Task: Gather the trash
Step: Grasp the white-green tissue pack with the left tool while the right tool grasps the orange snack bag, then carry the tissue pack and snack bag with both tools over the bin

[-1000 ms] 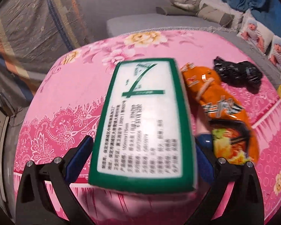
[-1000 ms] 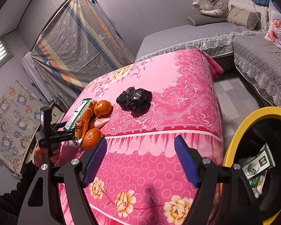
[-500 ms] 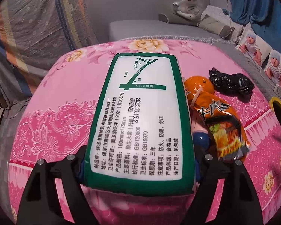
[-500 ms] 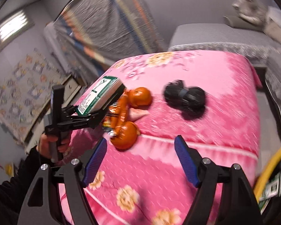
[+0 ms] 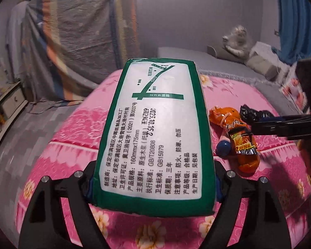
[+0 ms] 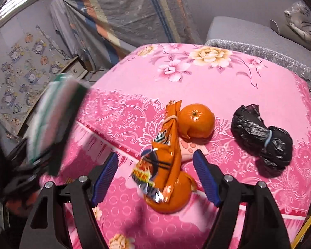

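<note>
A: What have the left tongs (image 5: 153,184) got?

B: A green-and-white tissue pack (image 5: 155,132). The two fingers are closed against its sides near the rear end, and the pack sticks out forward, lifted clear of the pink flowered tabletop (image 5: 72,145). Its printed label faces up.

A: And the right tongs (image 6: 155,176)?

B: Spread wide, gripping nothing. They hang just above the tabletop (image 6: 217,83), and between the blue pads (image 6: 205,178) lies an orange snack wrapper (image 6: 165,155), tied with a rubber band near its far end.

A: What is around that wrapper?

B: Its near end rests on an orange (image 6: 172,197) low between the fingers. A second orange (image 6: 197,122) sits past the fingertips, touching the wrapper's right side. A pale pink item (image 6: 190,149) lies between the two fruits, mostly hidden; I cannot tell what it is.

A: Any other trash?

B: A knotted black plastic bag (image 6: 263,141), ahead and to the right of the right tongs, apart from the oranges.

A: Do the left tongs see the same pile?

B: Yes, to the right of the tissue pack: the wrapper (image 5: 236,137), the black bag (image 5: 253,114) beyond it, and a blue ball-like thing (image 5: 224,148) beside the wrapper. The right tongs (image 5: 284,125) come in from the right edge there. From the right wrist the tissue pack (image 6: 54,124) shows as a blur at the left.
</note>
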### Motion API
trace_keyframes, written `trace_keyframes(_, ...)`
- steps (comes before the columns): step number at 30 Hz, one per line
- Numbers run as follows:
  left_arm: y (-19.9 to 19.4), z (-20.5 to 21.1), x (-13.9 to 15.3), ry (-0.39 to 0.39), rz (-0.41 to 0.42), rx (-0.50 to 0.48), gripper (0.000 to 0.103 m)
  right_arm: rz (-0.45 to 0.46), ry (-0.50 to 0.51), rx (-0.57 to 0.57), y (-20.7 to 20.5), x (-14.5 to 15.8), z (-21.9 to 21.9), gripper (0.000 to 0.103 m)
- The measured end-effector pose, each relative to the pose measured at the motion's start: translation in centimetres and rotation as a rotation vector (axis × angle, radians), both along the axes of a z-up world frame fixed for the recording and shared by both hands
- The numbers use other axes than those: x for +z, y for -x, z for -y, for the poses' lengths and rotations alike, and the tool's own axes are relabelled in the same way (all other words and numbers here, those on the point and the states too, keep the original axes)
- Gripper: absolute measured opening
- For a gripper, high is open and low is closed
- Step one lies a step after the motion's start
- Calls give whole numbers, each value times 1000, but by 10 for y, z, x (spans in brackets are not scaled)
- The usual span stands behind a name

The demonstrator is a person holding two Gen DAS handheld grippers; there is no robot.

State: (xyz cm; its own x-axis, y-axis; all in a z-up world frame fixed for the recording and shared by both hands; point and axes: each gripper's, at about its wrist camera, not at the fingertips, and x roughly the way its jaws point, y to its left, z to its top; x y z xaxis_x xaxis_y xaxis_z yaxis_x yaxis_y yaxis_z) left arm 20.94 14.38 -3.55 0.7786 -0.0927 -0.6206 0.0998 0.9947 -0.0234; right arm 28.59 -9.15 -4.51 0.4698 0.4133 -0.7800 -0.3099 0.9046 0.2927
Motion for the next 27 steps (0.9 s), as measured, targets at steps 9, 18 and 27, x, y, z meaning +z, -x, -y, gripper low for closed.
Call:
trace_keyframes(9, 53, -7, 32, 54, 88, 94, 76, -56, 69, 15, -26, -24, -32, 71)
trace_keyframes(18, 73, 14, 53, 48, 165, 83, 77, -80, 121, 19, -29, -37, -39, 49)
trace_keyframes(27, 83, 36, 62, 29, 202, 48, 77, -23, 46, 36, -14, -19, -28, 24)
